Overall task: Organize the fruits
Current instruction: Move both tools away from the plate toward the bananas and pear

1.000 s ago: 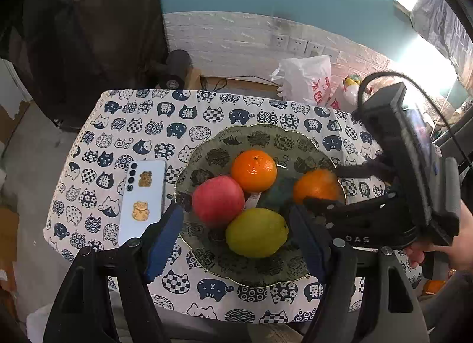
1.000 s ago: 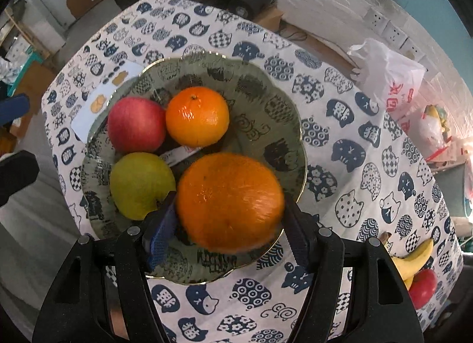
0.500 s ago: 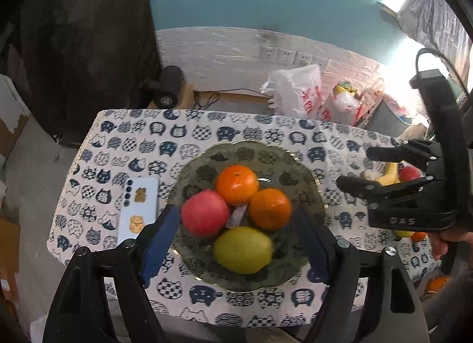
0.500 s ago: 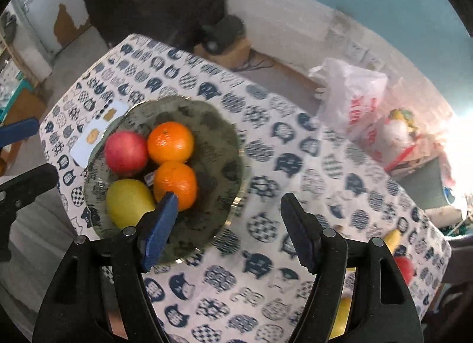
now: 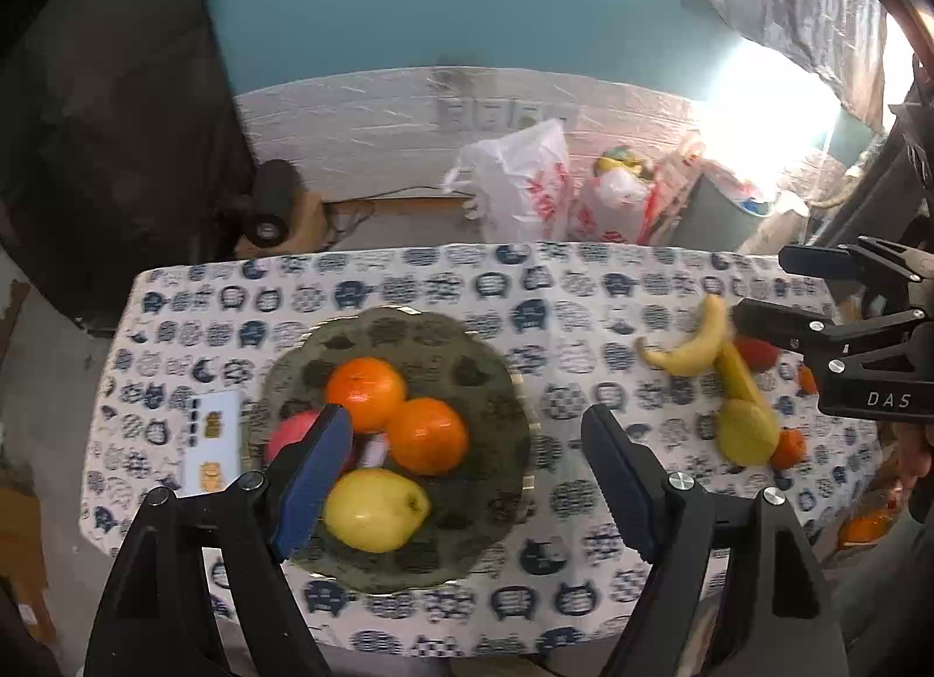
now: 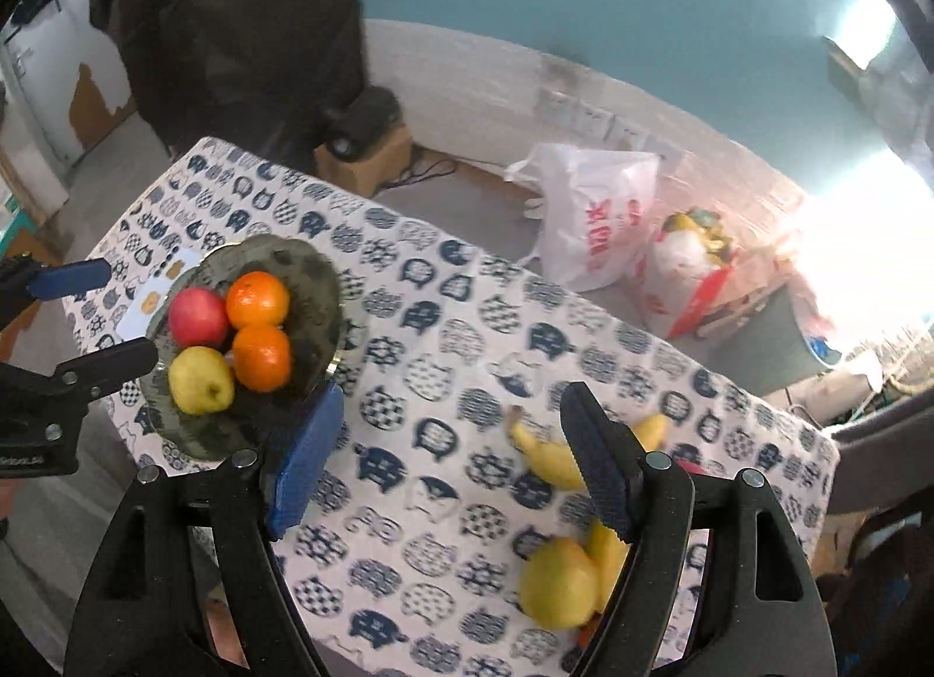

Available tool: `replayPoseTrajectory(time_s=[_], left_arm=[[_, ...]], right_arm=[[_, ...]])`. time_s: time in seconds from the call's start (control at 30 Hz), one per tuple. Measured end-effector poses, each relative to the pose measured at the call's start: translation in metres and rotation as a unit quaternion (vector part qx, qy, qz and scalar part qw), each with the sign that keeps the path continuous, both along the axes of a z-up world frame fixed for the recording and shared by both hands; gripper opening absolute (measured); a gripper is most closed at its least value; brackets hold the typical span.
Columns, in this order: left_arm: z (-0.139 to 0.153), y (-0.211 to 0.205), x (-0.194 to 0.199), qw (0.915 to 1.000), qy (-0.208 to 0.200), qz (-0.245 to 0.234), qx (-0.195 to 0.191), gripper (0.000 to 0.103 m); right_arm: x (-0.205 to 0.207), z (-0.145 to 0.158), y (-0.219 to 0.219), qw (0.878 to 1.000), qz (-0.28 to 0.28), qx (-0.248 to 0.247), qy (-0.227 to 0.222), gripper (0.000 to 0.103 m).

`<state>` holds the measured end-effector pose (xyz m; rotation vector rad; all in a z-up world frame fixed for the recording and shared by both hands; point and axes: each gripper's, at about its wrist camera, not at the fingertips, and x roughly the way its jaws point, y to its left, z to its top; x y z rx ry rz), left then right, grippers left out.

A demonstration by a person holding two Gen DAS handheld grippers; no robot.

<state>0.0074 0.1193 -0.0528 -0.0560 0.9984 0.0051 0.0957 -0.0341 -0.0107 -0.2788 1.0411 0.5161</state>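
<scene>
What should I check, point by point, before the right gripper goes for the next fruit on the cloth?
1. Right gripper free: ok. Its jaws have just been opening and nothing sits between them.
2. Left gripper free: ok, jaws apart over the plate, nothing held.
3. Room on the plate: ok. It holds two oranges, a red apple and a yellow-green fruit; its right part is bare.
4. Fruit left on the cloth: ok. Banana and pear lie near the right jaws.
5. Banana and pear apart: cannot tell, the picture is blurred.
</scene>
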Motion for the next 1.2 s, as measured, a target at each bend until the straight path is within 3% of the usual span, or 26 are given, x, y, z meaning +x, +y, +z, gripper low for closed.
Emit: replayPoseTrajectory(time_s=[0.27, 0.57, 0.8, 1.2], left_arm=[[0.001, -0.047, 0.014, 0.9991, 0.002, -0.041, 0.006, 0.085], [-0.010, -0.100, 0.034, 0.9958, 0.022, -0.089, -0.002, 0.085], [-0.027, -0.148, 0.047, 0.9905, 0.048, -0.129, 0.000, 0.085], [-0.069, -0.218, 0.060, 0.9804, 0.108, -0.159, -0.040, 0.088]], right_arm=[[0.001, 0.011, -0.066, 0.999, -0.045, 0.003, -0.006, 0.076], [0.004, 0.001, -0.131, 0.996, -0.094, -0.001, 0.006, 0.076], [0.004, -0.013, -0.172, 0.992, -0.125, -0.008, 0.019, 0.076], [-0.003, -0.045, -0.240, 0.982, -0.184, -0.029, 0.044, 0.076]])
